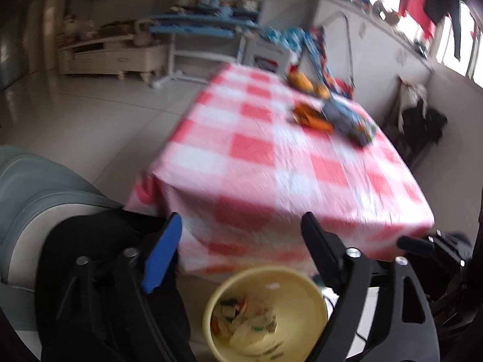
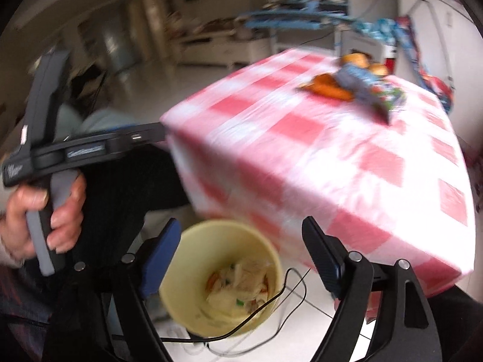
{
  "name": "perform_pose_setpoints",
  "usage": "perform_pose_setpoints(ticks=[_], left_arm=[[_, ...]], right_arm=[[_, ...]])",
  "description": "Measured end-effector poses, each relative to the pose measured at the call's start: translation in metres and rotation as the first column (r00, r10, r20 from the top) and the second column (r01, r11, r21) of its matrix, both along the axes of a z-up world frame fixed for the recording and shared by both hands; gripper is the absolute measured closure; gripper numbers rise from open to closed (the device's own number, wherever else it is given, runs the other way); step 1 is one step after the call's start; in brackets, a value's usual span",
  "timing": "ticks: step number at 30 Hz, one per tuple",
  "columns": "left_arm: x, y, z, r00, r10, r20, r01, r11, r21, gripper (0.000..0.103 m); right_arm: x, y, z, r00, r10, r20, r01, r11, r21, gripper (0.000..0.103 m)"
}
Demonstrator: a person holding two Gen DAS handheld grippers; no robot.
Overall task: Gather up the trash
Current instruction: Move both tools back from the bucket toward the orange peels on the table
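Left wrist view shows me the yellow bin [image 1: 265,313] on the floor at the near corner of the checked table [image 1: 302,163], already part full of crumpled paper and wrappers [image 1: 244,319]. I judge it sits there so anything lifted off the cloth needs only a short carry and a drop.

My left gripper [image 1: 241,235] hangs over the bin with its jaws spread wide and nothing between them. My right gripper [image 2: 241,238] hangs above the same bin, also spread wide and empty, the bin's mouth just below and between its fingers. A black cable [image 2: 271,301] drapes across the bin's rim.

The trash left to collect, an orange packet [image 2: 327,87] and a blue-grey wrapper [image 2: 362,87], lies on the far side of the table from the bin, well apart from both grippers. Yellow-orange items [image 1: 305,81] beyond it are too blurred to name. A hand [image 2: 45,220] holds the left tool's handle beside the bin.
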State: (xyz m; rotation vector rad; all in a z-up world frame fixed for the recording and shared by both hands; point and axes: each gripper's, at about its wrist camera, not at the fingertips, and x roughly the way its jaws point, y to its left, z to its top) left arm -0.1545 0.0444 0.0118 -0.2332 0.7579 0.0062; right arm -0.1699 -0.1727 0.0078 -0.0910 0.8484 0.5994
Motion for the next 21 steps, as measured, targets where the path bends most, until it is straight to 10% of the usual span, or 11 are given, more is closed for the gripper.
perform_pose_setpoints(ticks=[21], left_arm=[[0.001,0.013,-0.002,0.996,0.078,0.033,-0.077,0.997,-0.015,0.019]], right_arm=[[-0.004,0.002,0.001,0.997,-0.042,0.059,0.043,0.999,-0.017,0.023]])
